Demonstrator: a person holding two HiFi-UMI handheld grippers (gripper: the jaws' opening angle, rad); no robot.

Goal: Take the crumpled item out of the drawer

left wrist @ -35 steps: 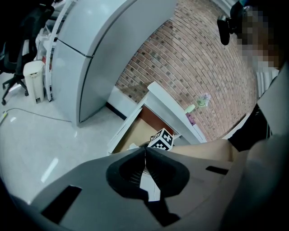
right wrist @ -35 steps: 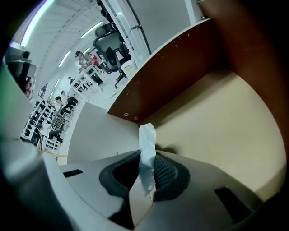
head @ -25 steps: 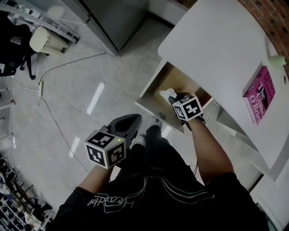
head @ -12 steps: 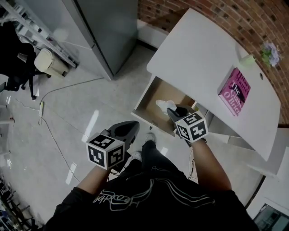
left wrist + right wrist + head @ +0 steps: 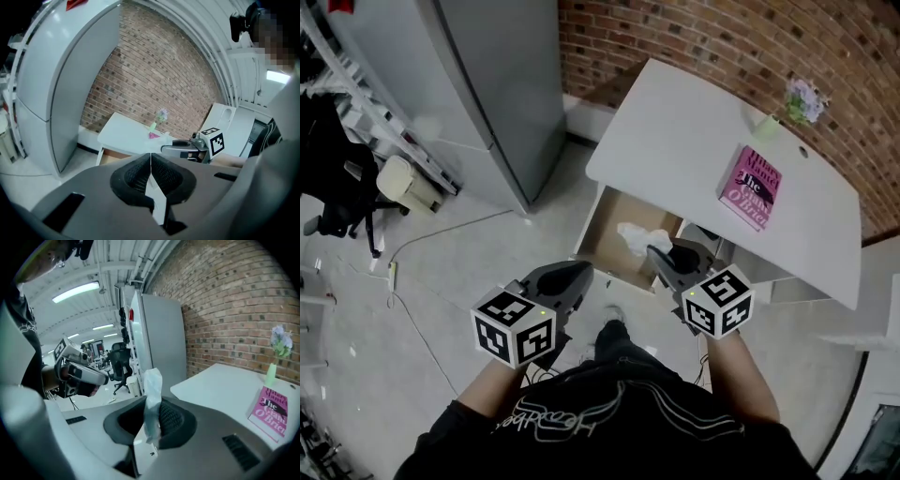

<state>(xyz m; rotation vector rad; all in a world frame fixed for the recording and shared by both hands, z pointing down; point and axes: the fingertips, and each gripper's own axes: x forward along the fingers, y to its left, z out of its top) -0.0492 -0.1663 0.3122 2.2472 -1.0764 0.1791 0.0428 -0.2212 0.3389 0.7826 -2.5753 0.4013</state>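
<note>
1. Right gripper (image 5: 151, 423) has its jaws almost closed, pinching a crumpled white paper-like wad (image 5: 152, 392) by its lower part. Most of the wad stands loose above the pads.
2. Left gripper (image 5: 150, 174) has its jaws pressed together with nothing between them. It hangs beside the right one, apart from the furniture.
3. In the head view the wad (image 5: 639, 237) shows over the open wood-lined drawer (image 5: 602, 246) of the white desk (image 5: 675, 141). In the right gripper view the desk top lies lower than the wad, so I judge it lifted clear of the drawer.
4. To do this step well, hold the pinch firm, because the grip is on a thin part and the loose top could slip or tear. Carry the wad smoothly away from the drawer front so that it does not catch on the edge.
5. Hard to make out:
   - How much of the wad sits between the pads, since its lower end is hidden there.
   - Whether anything else lies in the drawer, because the right gripper covers part of its inside.
</note>
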